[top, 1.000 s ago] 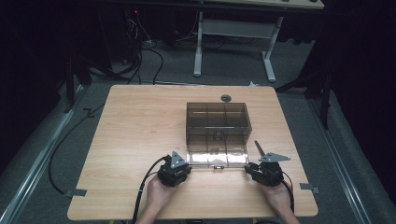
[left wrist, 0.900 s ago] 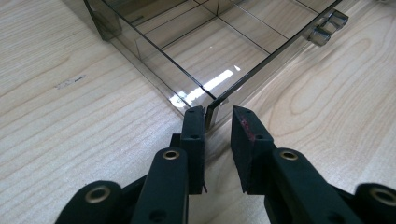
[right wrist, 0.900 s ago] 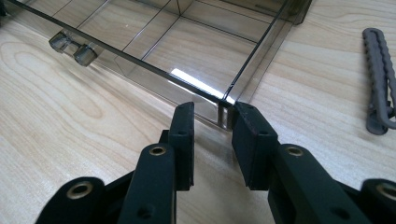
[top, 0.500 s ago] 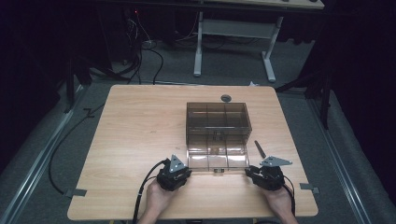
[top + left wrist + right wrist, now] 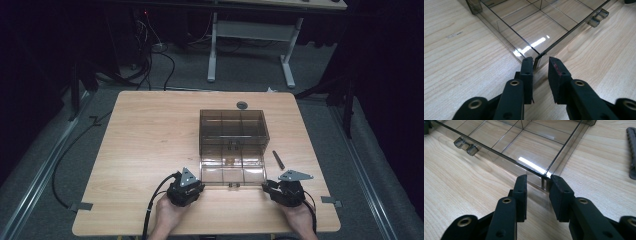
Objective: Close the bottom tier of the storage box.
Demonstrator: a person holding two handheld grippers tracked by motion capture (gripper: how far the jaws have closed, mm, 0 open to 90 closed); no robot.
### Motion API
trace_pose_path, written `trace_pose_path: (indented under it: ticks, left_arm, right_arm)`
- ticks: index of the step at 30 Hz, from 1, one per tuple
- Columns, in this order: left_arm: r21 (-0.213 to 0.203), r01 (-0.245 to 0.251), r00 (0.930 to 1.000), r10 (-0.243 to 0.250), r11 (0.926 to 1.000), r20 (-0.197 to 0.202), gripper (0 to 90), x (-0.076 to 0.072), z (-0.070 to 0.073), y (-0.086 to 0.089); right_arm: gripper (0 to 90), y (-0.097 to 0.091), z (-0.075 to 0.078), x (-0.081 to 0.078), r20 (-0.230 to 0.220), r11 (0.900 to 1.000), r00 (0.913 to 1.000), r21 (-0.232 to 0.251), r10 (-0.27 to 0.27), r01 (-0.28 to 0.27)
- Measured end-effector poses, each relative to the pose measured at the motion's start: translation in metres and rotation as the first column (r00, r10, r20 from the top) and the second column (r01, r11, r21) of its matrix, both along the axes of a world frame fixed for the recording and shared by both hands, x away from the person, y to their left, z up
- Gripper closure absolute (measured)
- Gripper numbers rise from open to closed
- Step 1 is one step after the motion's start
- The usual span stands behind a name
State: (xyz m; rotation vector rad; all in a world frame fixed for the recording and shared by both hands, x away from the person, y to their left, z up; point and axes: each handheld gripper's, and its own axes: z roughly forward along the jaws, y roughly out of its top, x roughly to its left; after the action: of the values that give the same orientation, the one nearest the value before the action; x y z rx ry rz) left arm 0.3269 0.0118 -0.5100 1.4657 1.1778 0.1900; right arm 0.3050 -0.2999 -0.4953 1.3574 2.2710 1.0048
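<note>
The left hand-held gripper (image 5: 541,65) stands slightly apart at the near left corner of the clear compartment box (image 5: 232,142), the corner wall between its jaws, touching the left pad. The right hand-held gripper (image 5: 537,185) is apart too, jaws astride the near right corner (having just opened a little). The box lies open mid-table (image 5: 145,135), its compartments bare, with a dark strip (image 5: 278,159) right of it.

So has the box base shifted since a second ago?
No: the base keeps the same gap to the grey disc in the high view.
</note>
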Motion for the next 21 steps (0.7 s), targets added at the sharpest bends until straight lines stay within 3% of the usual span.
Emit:
trace_pose_path:
  ticks: [1,2,3,4,5,6,7,8,11,12,14,15,17,21]
  left_arm:
    - [0.029,0.032,0.9995,-0.032,0.9991,0.000,72.0,-0.001,0.000,0.003]
    - [-0.006,-0.033,0.9994,0.033,0.9994,0.006,66.7,0.000,0.000,0.000]
    - [-0.007,-0.053,0.9984,0.053,0.9986,0.021,61.8,0.001,0.000,0.001]
    - [-0.018,-0.053,0.9984,0.053,0.9985,0.020,57.9,0.000,0.002,0.003]
    - [0.004,-0.029,0.9994,0.029,0.9996,0.020,56.3,-0.001,0.005,0.010]
    - [-0.005,-0.030,0.9992,0.030,0.9995,0.026,54.3,-0.001,0.007,0.015]
    - [-0.040,-0.040,0.9982,0.042,0.9984,0.043,52.6,0.000,0.010,0.017]
    - [-0.040,-0.022,0.9978,0.024,0.9990,0.062,51.3,0.001,0.012,0.023]
    - [0.001,-0.067,0.9969,0.066,0.9978,0.042,46.6,0.005,0.014,0.037]
    - [-0.016,-0.117,0.9924,0.117,0.9930,0.036,45.1,0.009,0.014,0.038]
    - [0.104,-0.072,0.9970,0.068,0.9920,0.037,42.4,0.014,0.014,0.049]
    - [0.178,-0.049,0.9985,0.043,0.9828,0.034,41.3,0.018,0.014,0.056]
    - [0.222,-0.073,0.9973,0.068,0.9722,0.029,40.5,0.025,0.013,0.060]
    - [0.219,-0.150,0.9887,0.144,0.9641,0.043,39.9,0.039,0.011,0.059]
  right_arm:
    - [66.6,0.000,0.000,0.000,-0.005,1.0000,1.0000,0.002,0.002,-0.002]
    - [63.2,0.001,0.001,0.001,-0.016,0.9999,0.9998,0.011,0.007,-0.007]
    - [60.3,0.001,0.001,0.001,-0.023,0.9998,0.9997,0.016,0.009,-0.009]
    - [57.6,0.001,0.002,0.001,-0.022,0.9999,0.9997,0.013,0.007,-0.006]
    - [56.9,0.001,0.003,-0.002,-0.023,1.0000,0.9997,0.006,-0.002,0.002]
    - [55.9,-0.002,0.005,-0.004,-0.007,1.0000,1.0000,0.002,-0.005,0.005]
    - [55.1,-0.005,0.007,-0.006,0.003,0.9999,0.9999,0.002,-0.013,0.012]
    - [54.6,-0.008,0.008,-0.009,0.014,0.9997,0.9996,0.005,-0.025,0.025]
    - [53.5,-0.019,0.009,-0.012,0.031,0.9973,0.9969,-0.008,-0.073,0.073]
    - [53.1,-0.022,0.009,-0.012,0.034,0.9963,0.9959,-0.012,-0.084,0.085]
    - [52.3,-0.029,0.007,-0.011,0.037,0.9923,0.9917,-0.005,-0.123,0.123]
    - [52.0,-0.031,0.006,-0.010,0.039,0.9913,0.9906,-0.008,-0.131,0.131]
    - [51.5,-0.035,0.003,-0.009,0.043,0.9870,0.9865,-0.022,-0.158,0.159]
    - [51.0,-0.040,-0.004,-0.010,0.061,0.9822,0.9812,-0.032,-0.183,0.185]
